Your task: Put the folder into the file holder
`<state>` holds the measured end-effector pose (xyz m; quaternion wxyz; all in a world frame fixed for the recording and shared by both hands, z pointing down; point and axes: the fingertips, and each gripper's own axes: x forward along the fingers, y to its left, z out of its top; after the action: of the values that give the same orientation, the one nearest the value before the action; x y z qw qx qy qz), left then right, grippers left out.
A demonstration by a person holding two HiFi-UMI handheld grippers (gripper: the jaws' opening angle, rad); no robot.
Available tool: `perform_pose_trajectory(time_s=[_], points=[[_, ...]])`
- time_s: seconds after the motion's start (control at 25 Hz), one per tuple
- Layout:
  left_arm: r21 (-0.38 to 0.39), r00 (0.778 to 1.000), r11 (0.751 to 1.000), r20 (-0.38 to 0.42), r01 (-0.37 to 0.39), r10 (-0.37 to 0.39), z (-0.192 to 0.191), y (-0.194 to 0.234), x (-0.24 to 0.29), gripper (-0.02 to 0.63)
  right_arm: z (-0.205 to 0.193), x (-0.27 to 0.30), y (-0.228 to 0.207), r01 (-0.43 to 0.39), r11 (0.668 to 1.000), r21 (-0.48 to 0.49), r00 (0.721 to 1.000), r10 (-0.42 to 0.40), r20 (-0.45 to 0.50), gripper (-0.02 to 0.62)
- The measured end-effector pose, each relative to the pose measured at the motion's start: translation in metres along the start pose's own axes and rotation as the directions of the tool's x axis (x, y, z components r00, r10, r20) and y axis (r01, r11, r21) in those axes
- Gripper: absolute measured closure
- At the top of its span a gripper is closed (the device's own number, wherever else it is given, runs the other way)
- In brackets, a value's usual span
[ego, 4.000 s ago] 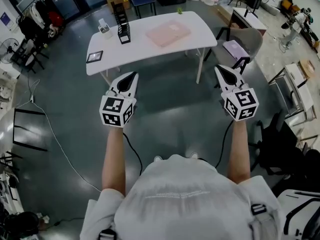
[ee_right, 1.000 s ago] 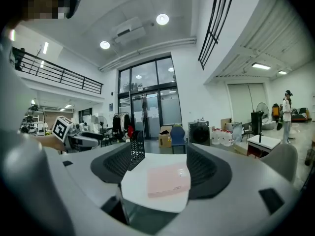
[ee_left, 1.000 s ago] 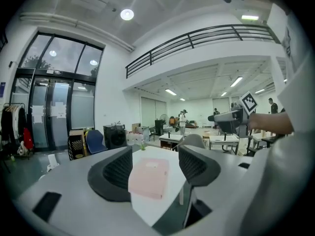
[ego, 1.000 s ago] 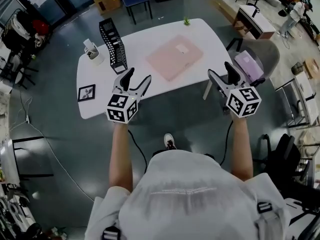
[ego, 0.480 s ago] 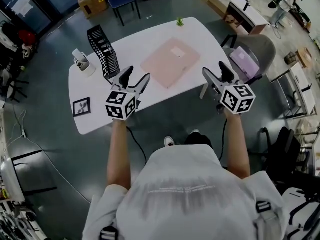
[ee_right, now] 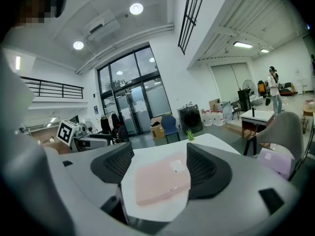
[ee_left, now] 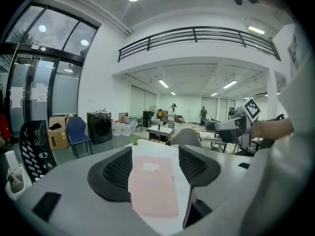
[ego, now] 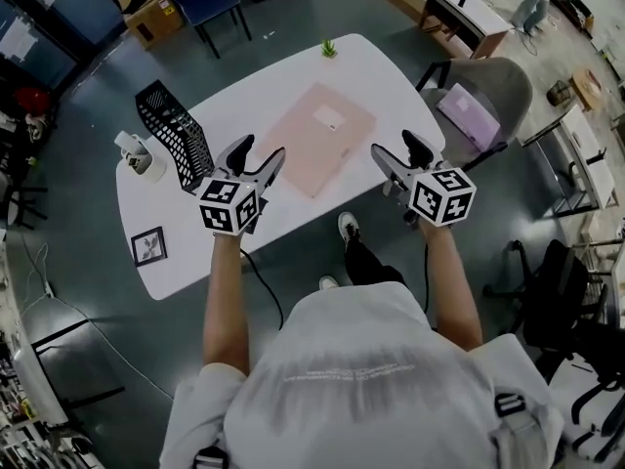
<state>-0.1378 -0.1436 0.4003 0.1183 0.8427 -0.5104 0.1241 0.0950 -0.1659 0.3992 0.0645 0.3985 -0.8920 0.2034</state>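
The left gripper [ego: 260, 149] and right gripper [ego: 393, 145] hung empty, jaws apart, at the near edge of the table [ego: 254, 91], the folder [ego: 317, 137] lying flat mid-table (file holder [ego: 176, 145] by the left edge), where a shallow pinch might merely shove it away.

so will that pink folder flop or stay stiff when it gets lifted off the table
The pink folder lies thin and flat on the white table, so it will probably sag if lifted by one edge. Broad but slim, it is likely light. Lying flush, its edge may be hard to get under, and it may slide when pushed.
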Motion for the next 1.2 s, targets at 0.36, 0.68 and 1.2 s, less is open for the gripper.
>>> perform_pose_trajectory(time_s=[0.36,0.68,1.2], points=[[-0.025,0.988,0.999,-0.147,0.048,-0.052,-0.033,0.037,0.097,0.287,-0.041,0.068,-0.06,0.028,0.994,0.107,0.993,-0.016,-0.119,0.245],[-0.063,0.956,0.995,-0.279,0.076,-0.09,-0.086,0.067,0.156,0.282,-0.1,0.121,-0.091,0.063,0.955,0.291,0.978,-0.001,-0.209,0.239],[-0.164,0.874,0.97,-0.427,0.177,-0.232,-0.161,0.094,0.215,0.258,-0.191,0.162,-0.121,0.19,0.828,0.528,0.943,-0.003,-0.334,0.232]])
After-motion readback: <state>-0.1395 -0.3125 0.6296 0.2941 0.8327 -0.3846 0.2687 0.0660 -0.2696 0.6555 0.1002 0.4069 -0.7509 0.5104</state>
